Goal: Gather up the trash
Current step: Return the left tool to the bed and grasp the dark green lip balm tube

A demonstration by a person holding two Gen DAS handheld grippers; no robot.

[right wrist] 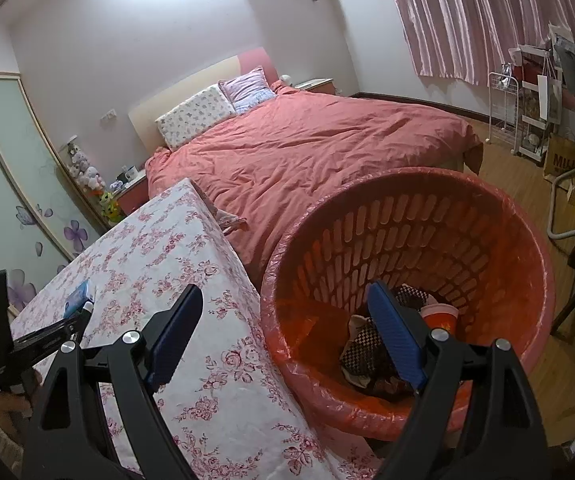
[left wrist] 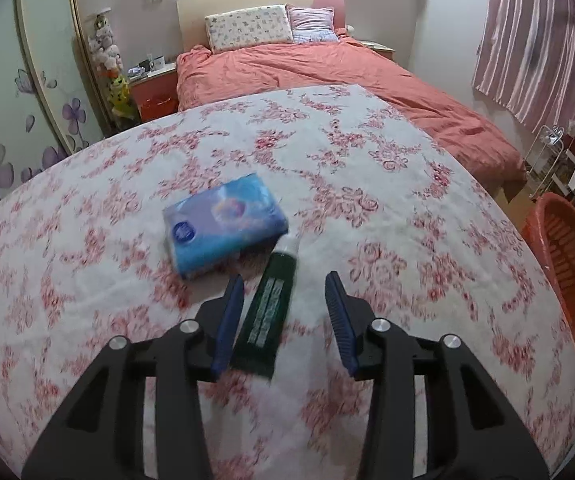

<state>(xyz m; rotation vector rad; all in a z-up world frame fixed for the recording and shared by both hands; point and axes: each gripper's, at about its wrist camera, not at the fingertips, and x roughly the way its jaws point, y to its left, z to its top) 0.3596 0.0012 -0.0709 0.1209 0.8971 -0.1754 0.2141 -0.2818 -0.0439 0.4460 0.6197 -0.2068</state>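
Note:
A dark green tube [left wrist: 271, 304] with a white cap lies on the floral tablecloth [left wrist: 87, 280], its cap end against a blue tissue pack [left wrist: 223, 226]. My left gripper [left wrist: 285, 292] is open, its blue pads on either side of the tube, close above it. My right gripper [right wrist: 283, 300] is open and empty, held over the table's right edge and the rim of the orange basket [right wrist: 527, 240]. The basket holds checkered wrappers [right wrist: 363, 352] and a red cup [right wrist: 439, 316]. The left gripper [right wrist: 83, 316] also shows in the right wrist view, by the tissue pack [right wrist: 77, 300].
The orange basket [left wrist: 567, 272] stands right of the table. A bed with a salmon duvet [right wrist: 307, 152] lies behind. A wire rack and bags [right wrist: 535, 120] stand at the far right on the wooden floor. A wardrobe [left wrist: 27, 100] is at the left.

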